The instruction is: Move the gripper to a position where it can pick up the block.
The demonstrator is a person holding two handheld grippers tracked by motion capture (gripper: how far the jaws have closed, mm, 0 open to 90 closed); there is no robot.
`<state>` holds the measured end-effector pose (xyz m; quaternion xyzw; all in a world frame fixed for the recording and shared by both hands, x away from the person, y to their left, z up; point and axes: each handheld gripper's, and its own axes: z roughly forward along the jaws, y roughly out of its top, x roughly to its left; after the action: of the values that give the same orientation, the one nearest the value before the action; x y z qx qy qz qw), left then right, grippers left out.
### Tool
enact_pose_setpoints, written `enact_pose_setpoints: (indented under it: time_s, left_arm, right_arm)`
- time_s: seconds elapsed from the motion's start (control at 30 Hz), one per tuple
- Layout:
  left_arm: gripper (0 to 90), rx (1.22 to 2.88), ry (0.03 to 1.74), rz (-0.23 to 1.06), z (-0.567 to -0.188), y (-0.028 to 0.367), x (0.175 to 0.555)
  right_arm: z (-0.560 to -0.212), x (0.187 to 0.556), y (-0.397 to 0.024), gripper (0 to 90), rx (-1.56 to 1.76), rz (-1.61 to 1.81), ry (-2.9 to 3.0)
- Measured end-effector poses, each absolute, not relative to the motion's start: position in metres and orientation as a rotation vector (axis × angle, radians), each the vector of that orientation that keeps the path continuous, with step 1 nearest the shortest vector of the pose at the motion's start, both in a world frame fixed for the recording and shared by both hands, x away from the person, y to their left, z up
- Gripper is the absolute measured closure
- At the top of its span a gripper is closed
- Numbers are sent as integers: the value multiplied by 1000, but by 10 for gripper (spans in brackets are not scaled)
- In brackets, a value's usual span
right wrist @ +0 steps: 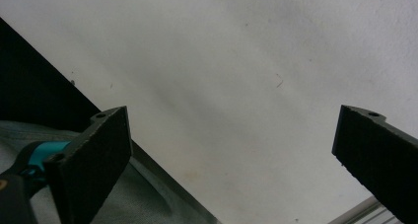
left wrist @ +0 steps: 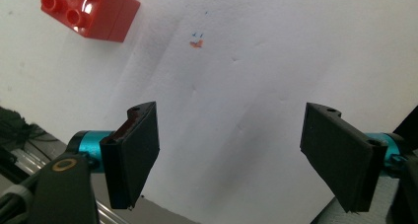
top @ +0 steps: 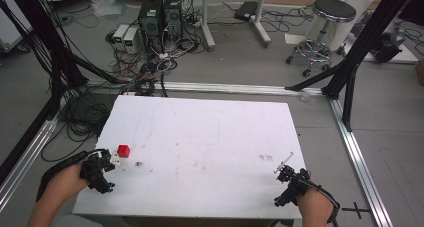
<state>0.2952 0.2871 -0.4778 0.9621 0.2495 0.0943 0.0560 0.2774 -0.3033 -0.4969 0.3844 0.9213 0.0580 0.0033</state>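
Near the left edge of the white surface (top: pixel 210 137) we see a red toy brick (top: pixel 123 151), studs up, lying just beside our left tool (top: pixel 111 161) and slightly ahead of it, not touching. Through the left gripper view the brick (left wrist: pixel 88 12) sits at the upper left, well outside the gap between the jaws, which stand wide apart with nothing in them. Our right tool (top: pixel 281 168) rests at the surface's near right corner, well apart from the brick, its jaws (right wrist: pixel 231 150) likewise spread and released.
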Motion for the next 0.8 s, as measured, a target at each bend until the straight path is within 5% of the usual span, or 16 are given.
enact_pose_setpoints:
  time_s: [0.8]
  left_arm:
    - [231, 3009, 541, 216, -480, 301, 337]
  right_arm:
    - [-501, 278, -300, 9, 1207, 189, 2896]
